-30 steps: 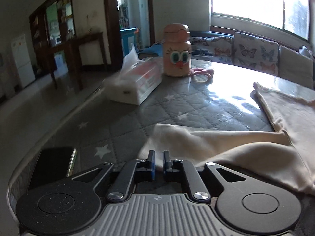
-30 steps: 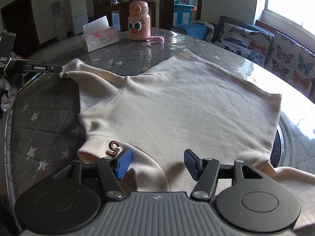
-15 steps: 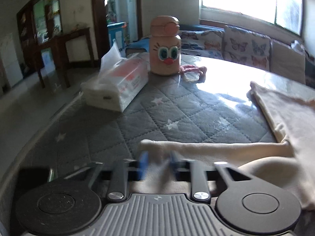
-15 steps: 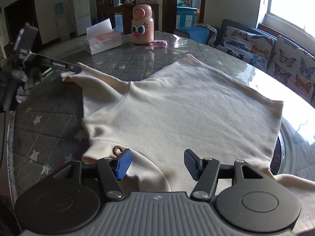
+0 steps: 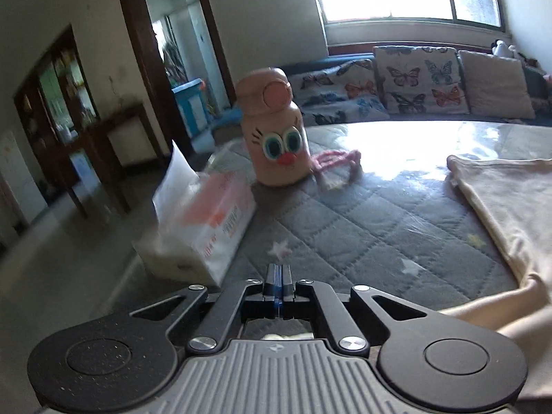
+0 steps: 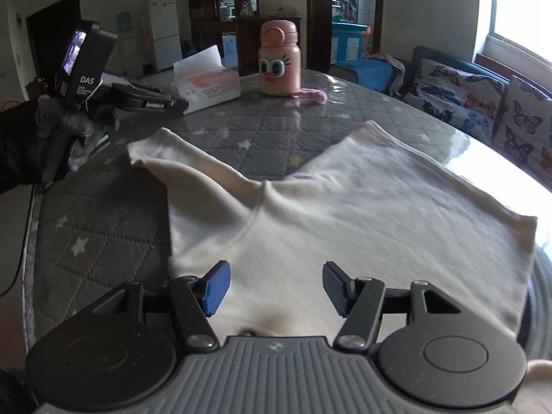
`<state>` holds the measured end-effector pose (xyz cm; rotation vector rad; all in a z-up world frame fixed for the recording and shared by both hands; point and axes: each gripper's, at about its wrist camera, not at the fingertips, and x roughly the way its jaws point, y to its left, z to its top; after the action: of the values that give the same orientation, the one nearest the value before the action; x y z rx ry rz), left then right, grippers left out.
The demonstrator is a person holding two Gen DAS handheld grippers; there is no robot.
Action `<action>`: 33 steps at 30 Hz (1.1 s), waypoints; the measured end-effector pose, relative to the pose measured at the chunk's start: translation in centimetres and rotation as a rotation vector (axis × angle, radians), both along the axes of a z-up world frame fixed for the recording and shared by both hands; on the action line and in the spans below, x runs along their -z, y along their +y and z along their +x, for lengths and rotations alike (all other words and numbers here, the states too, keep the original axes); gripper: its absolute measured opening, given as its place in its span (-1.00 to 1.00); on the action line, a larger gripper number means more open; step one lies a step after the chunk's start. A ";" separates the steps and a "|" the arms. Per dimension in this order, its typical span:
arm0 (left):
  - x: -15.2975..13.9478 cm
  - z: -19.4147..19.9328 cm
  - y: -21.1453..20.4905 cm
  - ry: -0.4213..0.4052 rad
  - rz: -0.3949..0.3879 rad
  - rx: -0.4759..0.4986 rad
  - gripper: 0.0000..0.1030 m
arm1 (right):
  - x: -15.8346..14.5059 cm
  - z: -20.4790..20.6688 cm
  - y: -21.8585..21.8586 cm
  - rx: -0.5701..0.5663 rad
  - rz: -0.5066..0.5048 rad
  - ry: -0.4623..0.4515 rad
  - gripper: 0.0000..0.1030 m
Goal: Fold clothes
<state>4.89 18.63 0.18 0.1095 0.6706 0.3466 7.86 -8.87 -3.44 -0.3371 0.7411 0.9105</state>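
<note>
A cream long-sleeved top [image 6: 345, 214] lies flat on the grey quilted table [image 6: 103, 227], with one sleeve [image 6: 179, 158] stretched out to the left. My right gripper [image 6: 274, 286] hovers open over the top's near part, nothing between its blue pads [image 6: 215, 288]. My left gripper [image 6: 179, 105], held by a gloved hand [image 6: 65, 124], is up beyond the sleeve's end and clear of it. In the left wrist view its jaws [image 5: 279, 276] are shut on nothing, above bare quilt; the top [image 5: 510, 200] lies to its right.
A tissue box [image 6: 207, 84] and a pink cartoon-face bottle [image 6: 278, 58] stand at the table's far side, with a pink strap [image 6: 310, 95] beside the bottle. The table's rounded edge [image 6: 29, 241] runs at the left. A sofa with butterfly cushions [image 6: 483, 103] stands behind.
My left gripper has closed, come off the sleeve's end and moved toward the tissue box. The sleeve now lies stretched out. My right gripper has moved forward over the top, still open.
</note>
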 end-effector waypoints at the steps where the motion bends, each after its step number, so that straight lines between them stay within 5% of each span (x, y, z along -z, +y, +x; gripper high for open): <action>1: 0.0 -0.4 0.1 0.004 -0.009 0.002 -0.88 | -0.1 0.1 0.4 -0.006 0.009 0.002 0.18; 6: 0.4 -2.3 0.7 0.016 -0.086 -0.014 -0.41 | -0.2 -0.2 1.6 -0.048 0.028 0.007 0.17; 23: 1.6 -4.0 1.3 0.033 -0.152 -0.054 -0.13 | 0.2 -1.9 2.9 -0.131 0.037 0.035 0.12; 25: 1.6 -4.0 1.2 0.034 -0.149 -0.036 -0.23 | 0.4 -2.1 3.2 -0.143 0.031 0.036 0.07; 26: 1.6 -3.9 1.1 0.034 -0.148 -0.027 -0.38 | 0.6 -2.2 3.4 -0.149 0.027 0.035 0.01; 27: 1.6 -3.8 0.9 0.037 -0.136 -0.015 -0.77 | 0.7 -2.4 3.6 -0.155 0.024 0.035 0.01; 28: 1.6 -3.6 0.7 0.039 -0.123 -0.002 -0.85 | 0.8 -2.5 3.8 -0.160 0.020 0.035 0.00; 33: 1.1 -2.5 -0.3 0.021 -0.003 0.028 -0.92 | 1.2 -3.2 4.2 -0.172 -0.001 0.008 -0.33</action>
<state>2.43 18.36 -0.90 0.1193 0.6893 0.3180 4.67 -4.66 -4.61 -0.4026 0.7276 1.0747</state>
